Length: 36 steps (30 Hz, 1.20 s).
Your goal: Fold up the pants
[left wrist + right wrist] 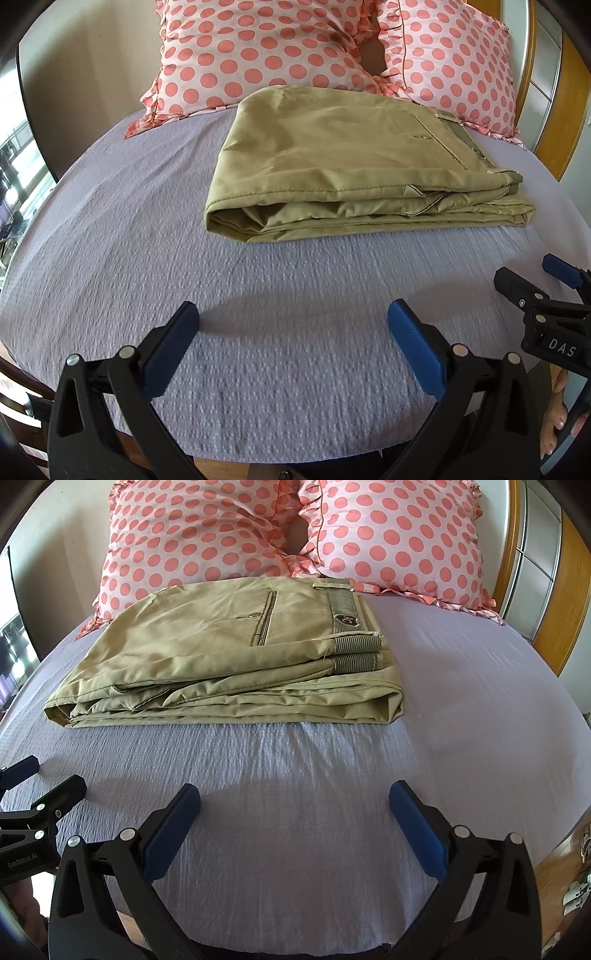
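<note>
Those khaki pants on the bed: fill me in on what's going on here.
A person holds a claw in each hand. The khaki pants lie folded into a compact stack on the lilac bedspread, in front of two polka-dot pillows. The left claw and right claw are both open and empty, short of the pants, touching nothing. The folding looks done.

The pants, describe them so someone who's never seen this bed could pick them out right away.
Start at the bed with its lilac sheet and find the two pink polka-dot pillows at its head. Just in front of them lie the pants, folded into a flat stack. They are the only plain khaki thing there, with a striped waistband carrying a small badge.
</note>
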Each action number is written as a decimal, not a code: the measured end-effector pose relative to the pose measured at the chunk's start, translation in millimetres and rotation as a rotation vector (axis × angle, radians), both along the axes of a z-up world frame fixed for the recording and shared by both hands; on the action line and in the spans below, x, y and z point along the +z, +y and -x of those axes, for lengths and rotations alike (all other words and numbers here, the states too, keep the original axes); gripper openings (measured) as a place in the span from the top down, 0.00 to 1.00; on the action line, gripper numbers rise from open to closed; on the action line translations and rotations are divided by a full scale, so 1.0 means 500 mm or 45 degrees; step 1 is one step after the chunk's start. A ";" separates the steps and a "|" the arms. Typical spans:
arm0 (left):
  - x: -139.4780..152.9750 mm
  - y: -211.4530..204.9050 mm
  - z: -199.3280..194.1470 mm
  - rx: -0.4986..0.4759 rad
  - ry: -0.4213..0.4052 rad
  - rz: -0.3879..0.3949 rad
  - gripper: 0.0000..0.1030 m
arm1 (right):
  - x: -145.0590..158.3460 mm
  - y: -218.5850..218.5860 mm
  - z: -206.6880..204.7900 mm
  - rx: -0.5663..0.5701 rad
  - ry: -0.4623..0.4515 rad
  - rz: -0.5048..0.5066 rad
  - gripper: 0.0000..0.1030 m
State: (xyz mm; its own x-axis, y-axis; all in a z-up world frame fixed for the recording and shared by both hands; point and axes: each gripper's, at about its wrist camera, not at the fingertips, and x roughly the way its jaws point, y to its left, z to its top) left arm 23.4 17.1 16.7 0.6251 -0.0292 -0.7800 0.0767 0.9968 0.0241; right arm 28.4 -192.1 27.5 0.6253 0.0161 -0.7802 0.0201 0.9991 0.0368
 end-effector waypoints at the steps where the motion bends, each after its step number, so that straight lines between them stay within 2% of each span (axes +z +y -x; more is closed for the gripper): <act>1: 0.000 0.000 0.000 0.000 -0.002 0.000 0.02 | 0.000 0.000 0.000 0.000 0.000 0.000 0.01; 36: 0.000 -0.001 0.005 0.001 -0.020 0.005 0.02 | 0.000 0.000 -0.001 0.002 -0.002 0.000 0.01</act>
